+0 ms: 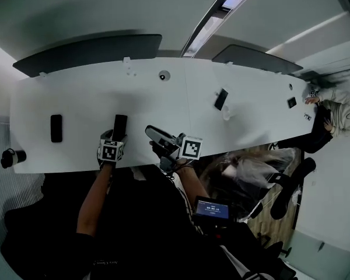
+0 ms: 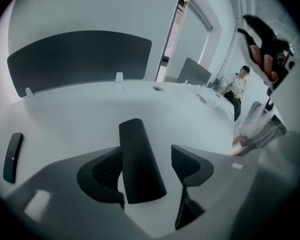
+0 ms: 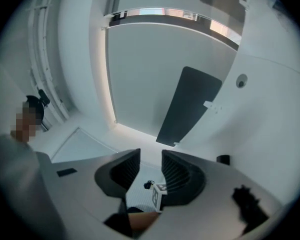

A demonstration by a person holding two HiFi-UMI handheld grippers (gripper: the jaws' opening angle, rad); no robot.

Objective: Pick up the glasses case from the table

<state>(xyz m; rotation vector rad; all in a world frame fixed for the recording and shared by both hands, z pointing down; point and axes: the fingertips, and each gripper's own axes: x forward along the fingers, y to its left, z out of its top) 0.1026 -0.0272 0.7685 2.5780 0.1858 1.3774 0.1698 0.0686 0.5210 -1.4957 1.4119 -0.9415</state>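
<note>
White and long, the desk (image 1: 76,92) carries the black glasses case (image 2: 139,154), which lies flat between the jaws of the left claw (image 2: 149,156) with its long axis running straight away from that claw. Those jaws stand apart, a clear gap on one side, not pressing. The right claw (image 3: 151,166), narrowly apart and empty, hangs off to the side, so the left is judged nearer.

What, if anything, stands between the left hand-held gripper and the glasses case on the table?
Nothing visible does. The glasses case lies on the table, directly between the open jaws of the left hand-held gripper.
</note>
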